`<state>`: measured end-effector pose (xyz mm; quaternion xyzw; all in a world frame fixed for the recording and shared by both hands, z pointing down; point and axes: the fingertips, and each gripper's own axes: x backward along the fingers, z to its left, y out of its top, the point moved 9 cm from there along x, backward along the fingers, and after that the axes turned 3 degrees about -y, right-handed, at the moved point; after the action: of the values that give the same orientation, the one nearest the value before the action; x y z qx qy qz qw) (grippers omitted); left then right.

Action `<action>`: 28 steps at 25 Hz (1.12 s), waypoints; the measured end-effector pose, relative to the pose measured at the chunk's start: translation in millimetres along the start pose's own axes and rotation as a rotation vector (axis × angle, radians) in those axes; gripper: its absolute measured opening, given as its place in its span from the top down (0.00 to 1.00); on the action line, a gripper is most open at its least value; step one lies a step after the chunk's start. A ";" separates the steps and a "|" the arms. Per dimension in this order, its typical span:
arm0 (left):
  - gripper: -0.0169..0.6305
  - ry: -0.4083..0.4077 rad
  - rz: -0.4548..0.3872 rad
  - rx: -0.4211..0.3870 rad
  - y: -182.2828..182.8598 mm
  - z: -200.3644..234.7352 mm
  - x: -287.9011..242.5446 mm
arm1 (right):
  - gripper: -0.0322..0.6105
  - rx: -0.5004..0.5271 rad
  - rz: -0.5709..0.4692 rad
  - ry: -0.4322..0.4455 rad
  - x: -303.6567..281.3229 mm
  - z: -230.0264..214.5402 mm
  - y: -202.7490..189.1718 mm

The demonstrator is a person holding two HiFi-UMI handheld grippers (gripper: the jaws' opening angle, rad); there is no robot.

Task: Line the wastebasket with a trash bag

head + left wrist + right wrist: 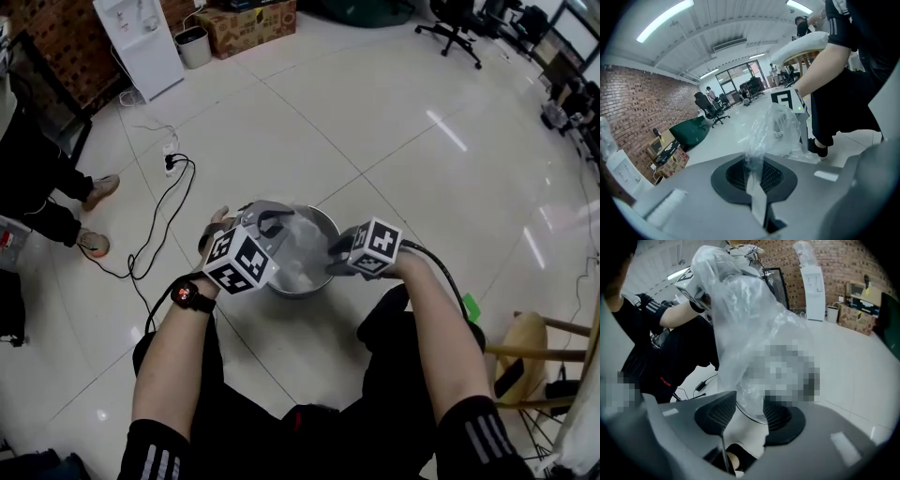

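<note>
Now left gripper [268, 223], tilted down, pinches trash bag [780, 127] over wastebasket [329, 226].

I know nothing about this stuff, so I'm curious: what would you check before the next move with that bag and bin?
1. Left gripper shut on trash bag: ok.
2. Right gripper gripping bag: not ok, jaws apart around it.
3. Wastebasket upright: ok.
4. Bag edge folded over it all round: cannot tell.
5. Floor cable apart from wastebasket: ok.

Two tongs — left tongs [755, 182], right tongs [750, 416] — one wastebasket [302, 288], one trash bag [298, 246].
</note>
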<state>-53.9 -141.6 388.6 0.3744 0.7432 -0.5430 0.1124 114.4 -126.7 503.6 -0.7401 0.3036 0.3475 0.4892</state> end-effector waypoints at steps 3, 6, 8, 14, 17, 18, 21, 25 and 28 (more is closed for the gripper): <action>0.97 -0.029 0.014 0.014 -3.0 -2.2 -14.4 | 0.65 0.020 -0.016 -0.055 29.1 -3.8 16.7; 0.97 -0.078 0.040 0.020 -5.4 -11.7 -30.6 | 0.64 0.043 -0.106 -0.133 67.4 -0.7 29.9; 0.97 -0.100 0.055 0.021 -4.6 -15.8 -41.5 | 0.63 0.050 -0.183 -0.162 87.6 4.4 33.0; 0.96 -0.131 0.065 0.056 0.8 -24.7 -59.2 | 0.55 0.069 -0.281 -0.106 84.9 22.5 35.1; 0.90 -0.147 0.082 0.054 1.3 -28.8 -61.7 | 0.55 -0.014 -0.421 -0.098 94.5 11.9 41.7; 0.88 -0.152 0.084 0.053 1.6 -30.6 -61.6 | 0.56 -0.034 -0.437 -0.100 95.8 9.3 42.2; 0.85 -0.150 0.077 0.044 3.8 -35.3 -56.3 | 0.59 -0.020 -0.355 -0.094 82.4 10.8 40.5; 0.76 -0.160 0.074 0.014 10.4 -41.3 -46.3 | 0.94 0.026 -0.262 -0.065 66.0 17.7 36.9; 0.68 -0.190 0.066 -0.001 16.0 -45.1 -31.3 | 0.94 0.049 -0.230 -0.068 69.5 21.0 32.9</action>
<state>-10.5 -113.0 412.4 0.3455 0.7167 -0.5717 0.2002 123.7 -125.8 424.5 -0.7457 0.2082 0.3066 0.5537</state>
